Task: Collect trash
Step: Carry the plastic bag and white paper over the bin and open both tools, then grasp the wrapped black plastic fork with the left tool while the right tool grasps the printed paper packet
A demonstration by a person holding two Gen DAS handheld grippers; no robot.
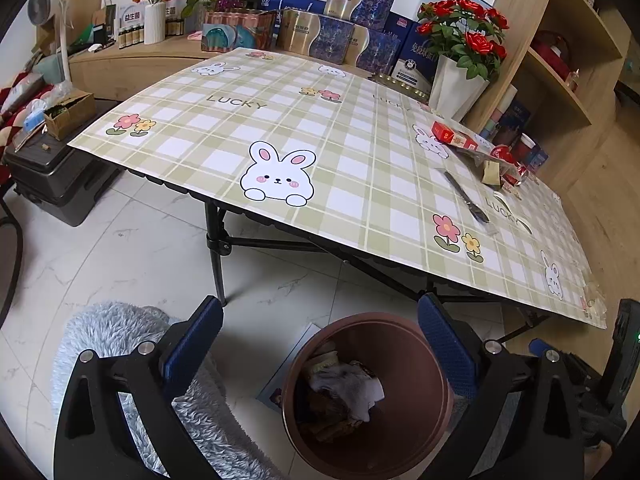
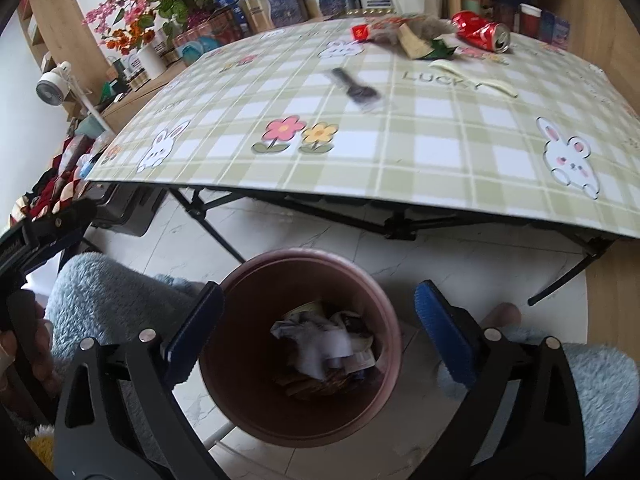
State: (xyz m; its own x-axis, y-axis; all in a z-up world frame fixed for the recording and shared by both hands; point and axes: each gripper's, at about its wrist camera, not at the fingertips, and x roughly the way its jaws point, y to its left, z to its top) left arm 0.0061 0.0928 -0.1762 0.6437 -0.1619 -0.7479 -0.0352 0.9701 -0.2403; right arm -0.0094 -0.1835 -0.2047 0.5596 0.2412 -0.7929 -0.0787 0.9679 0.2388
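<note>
A: Left wrist view. What does it show?
B: The left gripper point(image 1: 320, 336) has its fingers spread wide with nothing between the pads. The brown bin point(image 1: 404, 328) stands on the floor below and between the fingertips, crumpled paper and wrappers inside. Ahead of the fingers the checked tablecloth point(image 1: 280, 120) reads "LUCKY". Far to the right of them lie a red carton point(image 1: 448, 134) and a black sachet point(image 1: 466, 196).

A: What is unclear there?
B: The carton's print is too small to read, and the litter behind it overlaps.

A: Right wrist view?
B: The right gripper point(image 2: 318, 312) is released, fingers wide apart and empty. The bin point(image 2: 256, 280) sits directly beneath the fingertips, white paper on top of its contents. Beyond the fingers "LUCKY" shows again on the cloth point(image 2: 400, 140). Further ahead lie a crushed red can point(image 2: 482, 34), its lettering illegible, and the blurred black sachet point(image 2: 356, 86).

A: Cut off?
B: The bin's near rim is hidden by the right finger in the left view.
</note>
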